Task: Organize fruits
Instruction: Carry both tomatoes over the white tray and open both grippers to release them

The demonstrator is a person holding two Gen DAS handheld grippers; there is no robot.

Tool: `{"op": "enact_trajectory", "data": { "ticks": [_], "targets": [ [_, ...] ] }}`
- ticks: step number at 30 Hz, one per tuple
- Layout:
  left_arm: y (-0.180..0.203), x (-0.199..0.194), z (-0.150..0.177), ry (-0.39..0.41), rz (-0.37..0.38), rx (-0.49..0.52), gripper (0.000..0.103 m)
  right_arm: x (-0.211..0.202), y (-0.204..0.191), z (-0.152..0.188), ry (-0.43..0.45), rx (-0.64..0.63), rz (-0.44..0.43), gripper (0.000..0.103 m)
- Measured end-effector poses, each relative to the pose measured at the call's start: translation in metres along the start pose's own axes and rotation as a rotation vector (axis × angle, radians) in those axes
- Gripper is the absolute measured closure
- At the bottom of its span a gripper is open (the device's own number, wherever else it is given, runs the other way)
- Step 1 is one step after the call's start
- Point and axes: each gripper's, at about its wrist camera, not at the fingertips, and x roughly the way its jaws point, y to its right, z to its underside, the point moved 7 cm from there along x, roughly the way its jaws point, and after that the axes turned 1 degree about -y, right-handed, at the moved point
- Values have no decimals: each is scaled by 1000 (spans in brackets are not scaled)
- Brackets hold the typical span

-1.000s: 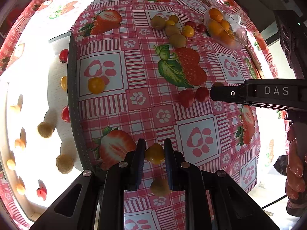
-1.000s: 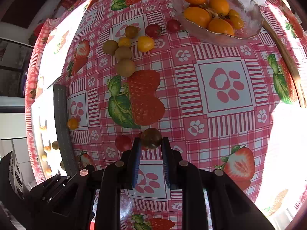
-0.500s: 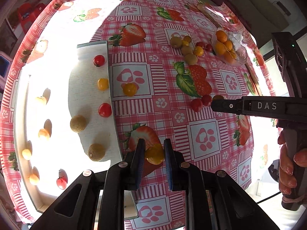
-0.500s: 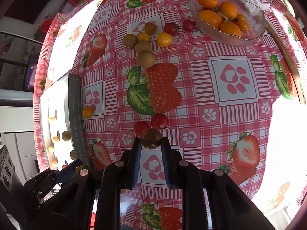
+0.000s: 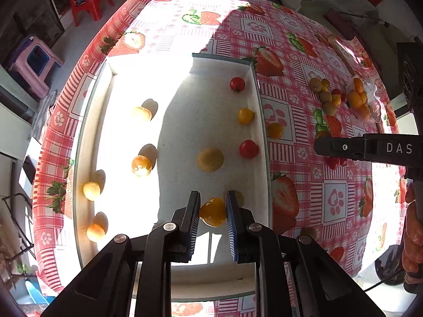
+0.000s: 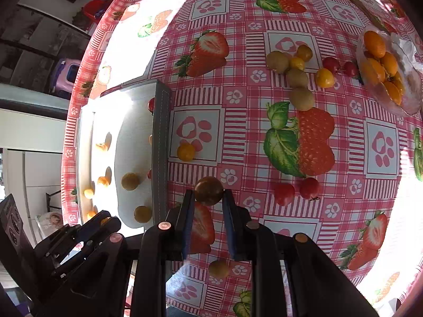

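Strawberry-print checked cloth (image 6: 238, 121) covers the table; glare whitens the left half of the white tray (image 5: 182, 274), blurring fruit there. Nearest, the left gripper (image 5: 212, 211) clamps a round yellow tomato (image 5: 212, 212) above the tray's near end. The right gripper (image 6: 208, 200) pinches a dark, smooth tomato (image 6: 208, 190) over the cloth, just right of the tray wall. Far right, a clear bowl (image 6: 412, 100) holds oranges, its rim cut off.

A yellow tomato (image 5: 212, 211) hangs over the white tray (image 5: 260, 121); a dark brownish tomato (image 6: 208, 190) over the tablecloth.
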Motion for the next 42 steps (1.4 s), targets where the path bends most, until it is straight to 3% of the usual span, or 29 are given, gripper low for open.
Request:
{"op": "enact_trajectory", "data": {
  "ticks": [12, 27, 32, 34, 35, 36, 37, 39, 42],
  "targets": [
    [-38, 29, 1, -19, -62, -53, 82, 42, -75, -25, -60, -145, -12, 79],
    [-28, 45, -2, -29, -91, -18, 82, 94, -99, -48, -132, -203, 45, 79],
    [-23, 45, -3, -33, -108, 3, 81, 98, -107, -52, -121, -227, 59, 78],
    [-19, 44, -3, -37, -115, 6, 65, 98, -109, -53, -129, -225, 51, 77],
    [-18, 42, -4, -32, -119, 2, 39, 98, -110, -55, -134, -224, 48, 76],
    [-18, 39, -5, -9, -133, -1, 29, 97, -110, -55, -135, -223, 46, 75],
    [-18, 35, -6, 10, -145, -1, 29, 95, -111, -53, -133, -223, 44, 73],
    [-15, 32, -6, 3, -141, 8, 29, 87, -110, -54, -125, -225, 36, 57],
    [-13, 27, -4, -5, -143, 7, 29, 74, -110, -52, -102, -223, 24, 45]
  ]
}}
